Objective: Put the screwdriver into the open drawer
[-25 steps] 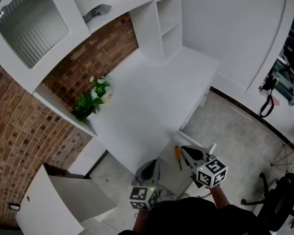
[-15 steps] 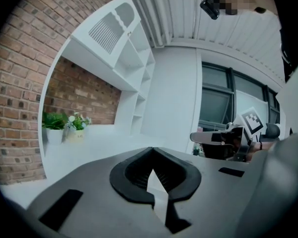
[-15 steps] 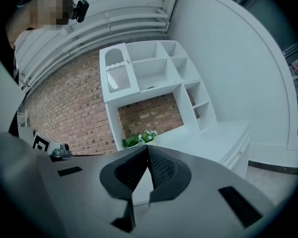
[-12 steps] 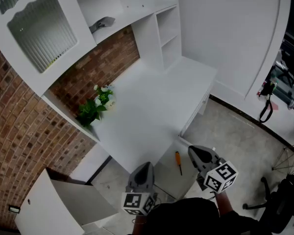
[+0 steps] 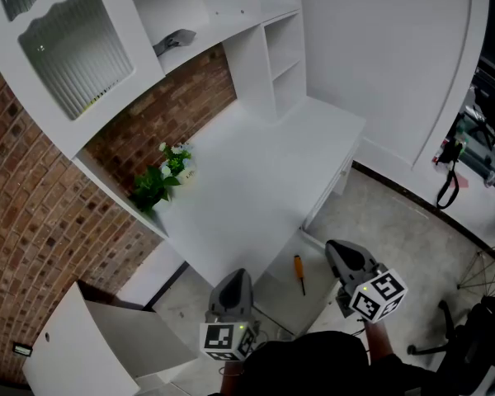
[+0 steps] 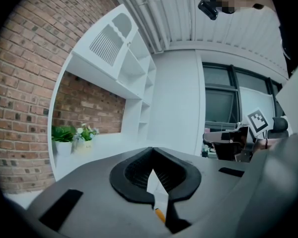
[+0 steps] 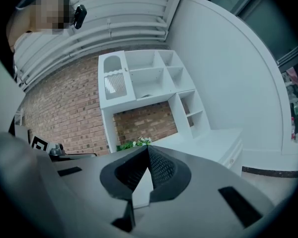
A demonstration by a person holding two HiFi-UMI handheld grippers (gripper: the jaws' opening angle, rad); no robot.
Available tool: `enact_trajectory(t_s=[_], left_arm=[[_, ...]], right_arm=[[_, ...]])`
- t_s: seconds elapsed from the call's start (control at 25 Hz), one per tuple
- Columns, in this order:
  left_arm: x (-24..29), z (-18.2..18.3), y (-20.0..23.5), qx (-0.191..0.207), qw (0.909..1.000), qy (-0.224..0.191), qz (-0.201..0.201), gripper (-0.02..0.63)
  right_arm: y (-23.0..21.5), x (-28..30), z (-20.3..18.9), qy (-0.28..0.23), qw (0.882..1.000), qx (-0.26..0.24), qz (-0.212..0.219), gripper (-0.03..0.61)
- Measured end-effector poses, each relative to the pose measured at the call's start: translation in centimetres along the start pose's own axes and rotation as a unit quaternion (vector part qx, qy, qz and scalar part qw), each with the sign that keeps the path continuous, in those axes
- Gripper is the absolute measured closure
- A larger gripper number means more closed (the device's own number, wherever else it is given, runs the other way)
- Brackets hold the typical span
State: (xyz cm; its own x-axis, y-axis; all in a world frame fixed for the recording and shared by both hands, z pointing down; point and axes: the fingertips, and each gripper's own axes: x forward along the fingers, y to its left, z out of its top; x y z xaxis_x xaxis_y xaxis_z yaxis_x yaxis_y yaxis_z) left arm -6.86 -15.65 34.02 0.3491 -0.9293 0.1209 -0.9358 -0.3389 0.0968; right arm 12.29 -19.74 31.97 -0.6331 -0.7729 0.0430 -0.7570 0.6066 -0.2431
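Both jaws are clenched on nothing. Your left gripper (image 5: pixel 234 280) and right gripper (image 5: pixel 341 252) flank the screwdriver (image 5: pixel 299 274), which looks to lie on the floor of the open drawer (image 5: pixel 279 287), just below the tabletop (image 5: pixel 256 180) edge. The placing seems done. Draw both tools back level, high enough to clear the drawer's rim. Free floor lies to your right; the open cabinet door (image 5: pixel 99 345) crowds your left.

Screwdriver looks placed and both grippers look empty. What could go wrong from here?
1. The screwdriver seems to lie loose in the open drawer; a hard push on the drawer may send it rolling.
2. The drawer juts out between the left gripper and the right gripper. Both are shut, and either could knock its edge if lowered carelessly.
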Motion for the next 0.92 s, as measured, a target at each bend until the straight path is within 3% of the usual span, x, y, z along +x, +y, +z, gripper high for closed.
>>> enact_trajectory(t_s=[0.92], left_arm=[[0.12,0.08,-0.12,0.019,0.9998,0.001,0.004,0.605]], right_arm=[[-0.58,-0.34,0.31,-0.011,1.0,-0.001,-0.002,0.563]])
